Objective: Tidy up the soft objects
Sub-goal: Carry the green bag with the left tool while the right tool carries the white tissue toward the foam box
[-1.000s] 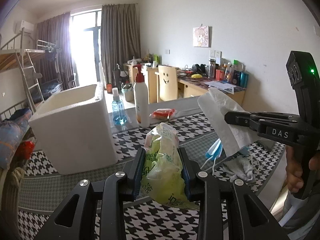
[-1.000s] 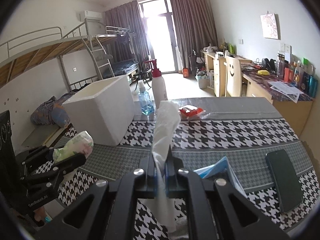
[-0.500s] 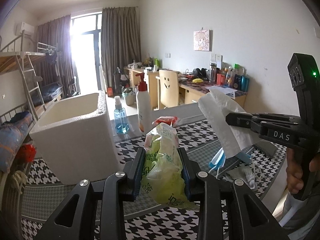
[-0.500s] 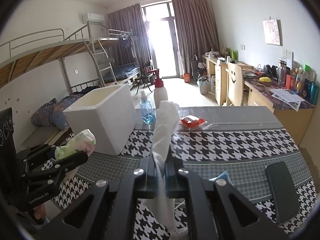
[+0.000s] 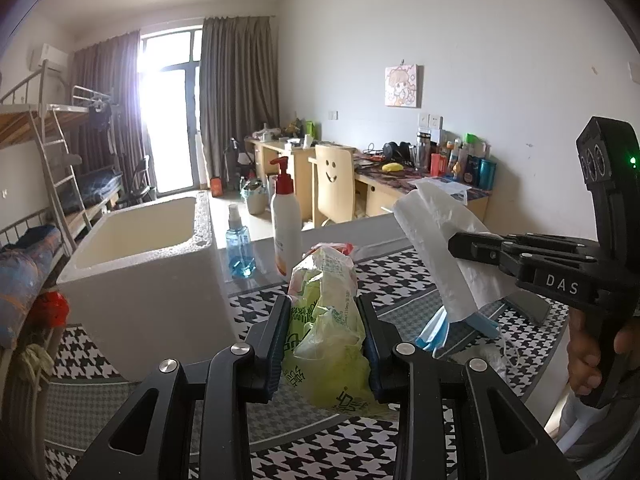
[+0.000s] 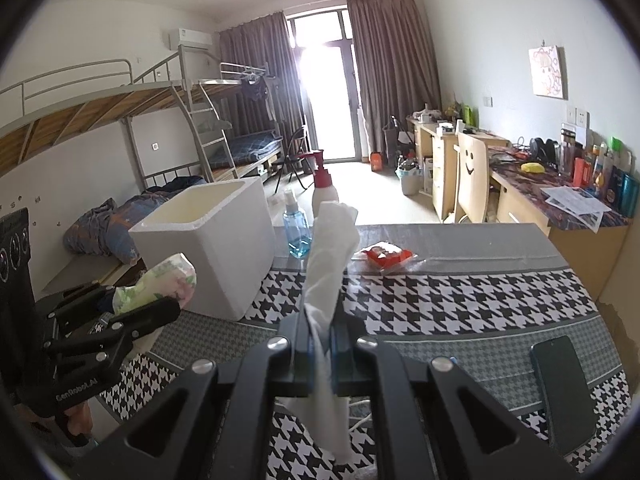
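My left gripper (image 5: 322, 308) is shut on a soft green and yellow tissue pack (image 5: 328, 340), held above the houndstooth table. From the right wrist view the same gripper (image 6: 148, 304) and pack (image 6: 160, 280) sit at the left, in front of the white foam box (image 6: 208, 240). My right gripper (image 6: 320, 320) is shut on a white tissue (image 6: 330, 248) that stands up between its jaws and hangs below them. In the left wrist view it (image 5: 454, 242) holds that tissue (image 5: 428, 220) at the right. A blue face mask (image 5: 434, 334) lies on the table beneath it. The foam box (image 5: 148, 280) stands open at the left.
A blue spray bottle (image 5: 239, 248) and a red-capped pump bottle (image 5: 285, 236) stand behind the box. A red packet (image 6: 386, 256) lies at the far side of the table, a dark phone (image 6: 564, 388) near its right edge. A hand (image 5: 588, 352) grips the right handle.
Both views have crept slightly upward, so the table scene sits a little lower in frame. Both grips look unchanged.
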`<move>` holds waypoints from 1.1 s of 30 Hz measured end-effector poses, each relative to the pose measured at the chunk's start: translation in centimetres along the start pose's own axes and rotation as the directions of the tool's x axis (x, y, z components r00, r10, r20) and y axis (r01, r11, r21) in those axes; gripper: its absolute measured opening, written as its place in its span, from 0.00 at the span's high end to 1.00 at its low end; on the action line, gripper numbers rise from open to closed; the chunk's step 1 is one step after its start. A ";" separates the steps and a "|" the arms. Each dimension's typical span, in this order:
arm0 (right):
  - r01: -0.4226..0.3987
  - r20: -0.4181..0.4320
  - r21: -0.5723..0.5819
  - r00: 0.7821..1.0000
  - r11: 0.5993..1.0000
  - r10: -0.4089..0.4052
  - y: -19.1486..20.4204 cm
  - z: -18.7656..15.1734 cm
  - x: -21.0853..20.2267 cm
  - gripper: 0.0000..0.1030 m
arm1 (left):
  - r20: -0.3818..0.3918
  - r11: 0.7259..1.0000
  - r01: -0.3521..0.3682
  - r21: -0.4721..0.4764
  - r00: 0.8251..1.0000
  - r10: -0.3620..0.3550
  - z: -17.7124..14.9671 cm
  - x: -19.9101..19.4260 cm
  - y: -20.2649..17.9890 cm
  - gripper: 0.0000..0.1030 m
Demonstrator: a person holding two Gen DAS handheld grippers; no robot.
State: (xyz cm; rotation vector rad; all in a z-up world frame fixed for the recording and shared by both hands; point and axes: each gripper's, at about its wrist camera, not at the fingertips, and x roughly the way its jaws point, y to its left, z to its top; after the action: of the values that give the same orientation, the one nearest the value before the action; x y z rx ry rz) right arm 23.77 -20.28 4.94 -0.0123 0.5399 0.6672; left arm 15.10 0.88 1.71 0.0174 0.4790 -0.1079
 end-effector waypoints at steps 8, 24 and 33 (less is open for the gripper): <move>-0.006 0.011 -0.006 1.000 1.000 0.006 0.1 0.6 -0.1 0.92 | 0.017 1.000 -0.004 0.006 1.000 0.004 1.0 -0.2 0.0 0.66; -0.006 0.036 -0.024 0.999 1.000 0.007 0.8 1.8 -0.3 0.92 | 0.040 0.998 -0.063 -0.010 0.997 0.063 2.1 0.2 0.3 0.66; -0.002 0.053 -0.052 0.999 0.999 0.005 1.5 2.3 -0.2 0.92 | 0.061 0.996 -0.091 -0.013 0.994 0.092 3.0 -0.1 1.0 0.66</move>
State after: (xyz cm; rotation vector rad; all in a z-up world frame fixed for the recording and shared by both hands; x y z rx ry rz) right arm 23.82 -18.80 7.31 -0.0425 0.4718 0.6827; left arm 16.52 1.74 4.39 0.0256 0.4166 -0.0161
